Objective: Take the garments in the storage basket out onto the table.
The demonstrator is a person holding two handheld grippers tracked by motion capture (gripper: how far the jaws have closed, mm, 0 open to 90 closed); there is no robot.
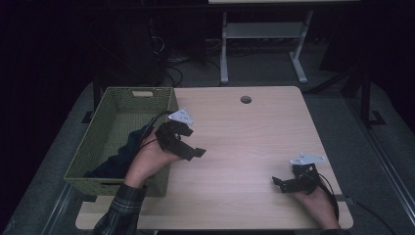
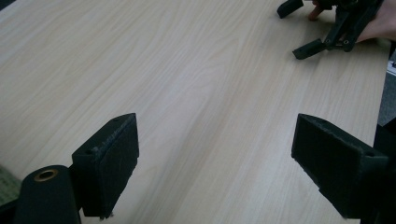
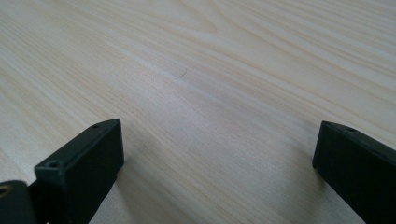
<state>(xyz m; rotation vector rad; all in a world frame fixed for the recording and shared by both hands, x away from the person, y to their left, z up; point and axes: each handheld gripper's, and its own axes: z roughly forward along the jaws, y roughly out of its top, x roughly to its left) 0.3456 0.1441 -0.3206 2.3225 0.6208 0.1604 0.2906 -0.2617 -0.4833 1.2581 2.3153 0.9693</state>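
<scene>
The left gripper [image 1: 188, 149] hangs with its 2 jaws spread wide, empty, above the pale wooden table [image 1: 244, 142]. Just behind it sits the green woven basket [image 1: 105, 122] holding dark blue cloth [image 1: 117, 159]. The right gripper [image 1: 284, 183], equally spread, rests well apart.

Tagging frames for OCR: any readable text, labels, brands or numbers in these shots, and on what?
None readable.
Green basket: a pale patch on its far rim, a label or a handle slot, too small to tell; no writing can be made out.
Left hand-held gripper and right hand-held gripper: black jaws and grey plates, no markings.
Table: bare wood grain, no print.
Dark cloth in the basket: no visible tag.
</scene>
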